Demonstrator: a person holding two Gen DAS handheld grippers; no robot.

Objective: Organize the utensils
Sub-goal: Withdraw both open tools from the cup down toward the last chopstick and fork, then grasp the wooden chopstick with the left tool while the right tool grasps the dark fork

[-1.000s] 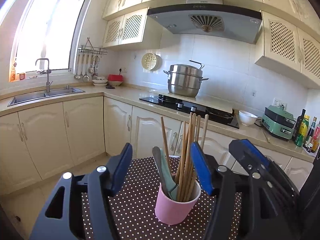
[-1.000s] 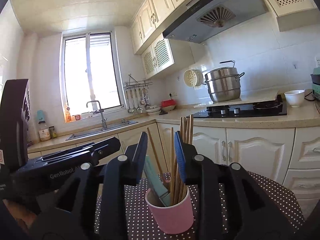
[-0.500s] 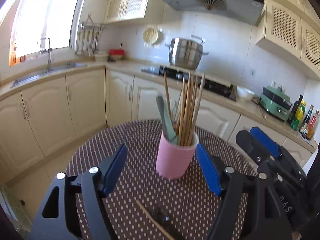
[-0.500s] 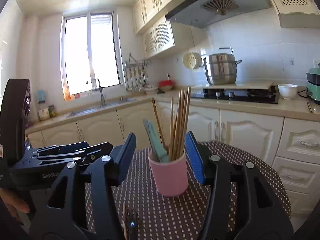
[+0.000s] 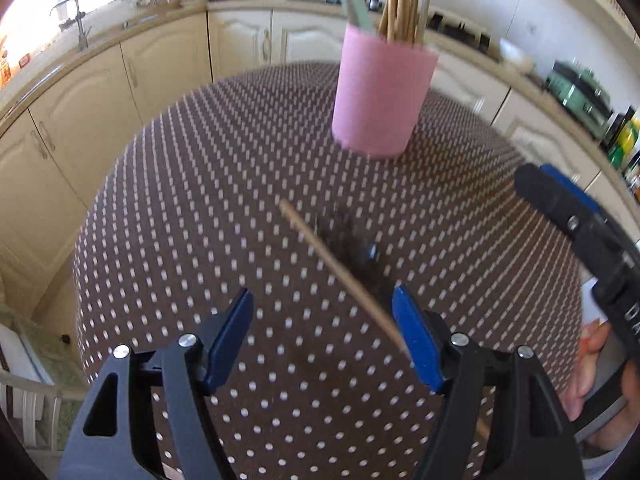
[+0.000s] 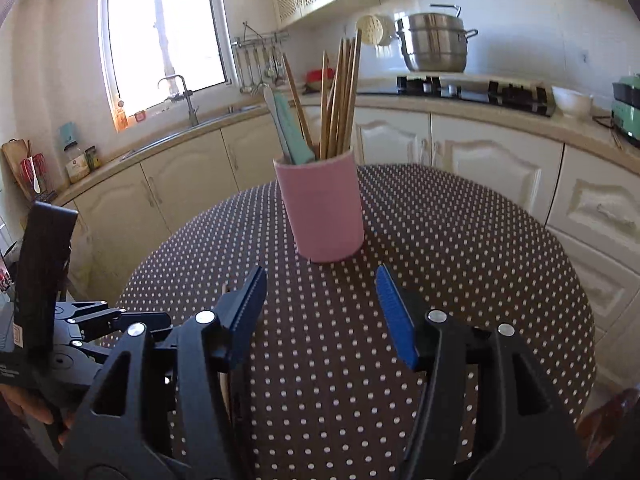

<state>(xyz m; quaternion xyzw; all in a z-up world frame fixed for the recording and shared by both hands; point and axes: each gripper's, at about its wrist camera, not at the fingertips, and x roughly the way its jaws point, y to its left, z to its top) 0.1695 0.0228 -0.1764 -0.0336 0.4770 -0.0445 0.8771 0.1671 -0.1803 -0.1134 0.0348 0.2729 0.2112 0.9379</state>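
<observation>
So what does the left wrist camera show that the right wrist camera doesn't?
Only the left wrist view shows the dark utensil, blurred, lying beside a loose chopstick on the table, with the open left gripper above them. Only the right wrist view shows the steel pot on the stove and the open right gripper, nothing between its jaws. Both show the pink cup of chopsticks on the dotted tablecloth.

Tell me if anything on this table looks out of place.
One loose chopstick lies diagonally on the dotted tablecloth beside a dark blurred utensil, while the other chopsticks stand in the pink cup.
</observation>
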